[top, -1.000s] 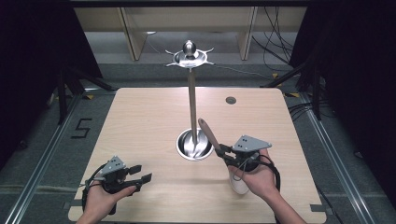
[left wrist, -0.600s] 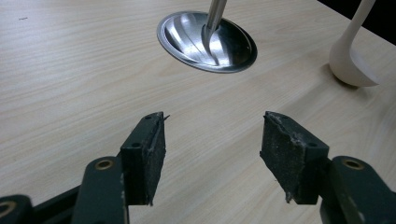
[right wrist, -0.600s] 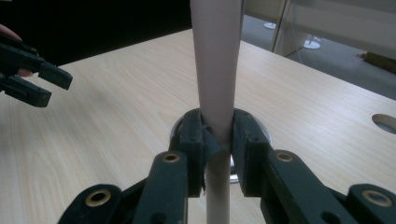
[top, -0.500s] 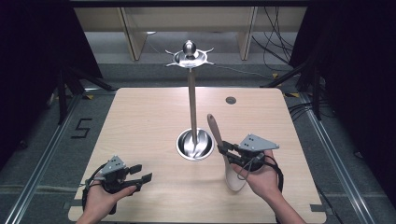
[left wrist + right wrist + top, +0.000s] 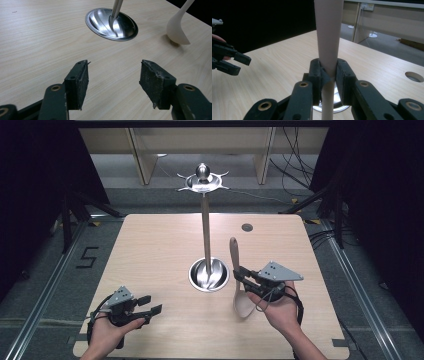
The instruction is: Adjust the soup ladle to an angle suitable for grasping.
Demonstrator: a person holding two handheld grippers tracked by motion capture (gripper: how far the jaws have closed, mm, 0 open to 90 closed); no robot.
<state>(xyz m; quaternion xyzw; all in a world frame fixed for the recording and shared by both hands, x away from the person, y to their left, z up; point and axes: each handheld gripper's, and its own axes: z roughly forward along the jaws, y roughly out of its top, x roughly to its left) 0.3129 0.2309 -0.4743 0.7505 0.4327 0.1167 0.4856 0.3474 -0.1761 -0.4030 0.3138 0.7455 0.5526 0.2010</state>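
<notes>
Your right gripper has carried the pale ladle rightward, away from the metal stand, and tipped it more upright. Its jaws clamp the handle, bowl hanging just above the table. Your left gripper rests open, holding nothing. Judging by the stand's hooked top, keep the grip firm and lift steadily.

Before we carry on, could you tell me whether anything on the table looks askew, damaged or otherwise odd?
Nothing stands out. The metal stand is upright on its round base. The right gripper is shut on the beige spoon, handle up. The left gripper is open over bare tabletop.
</notes>
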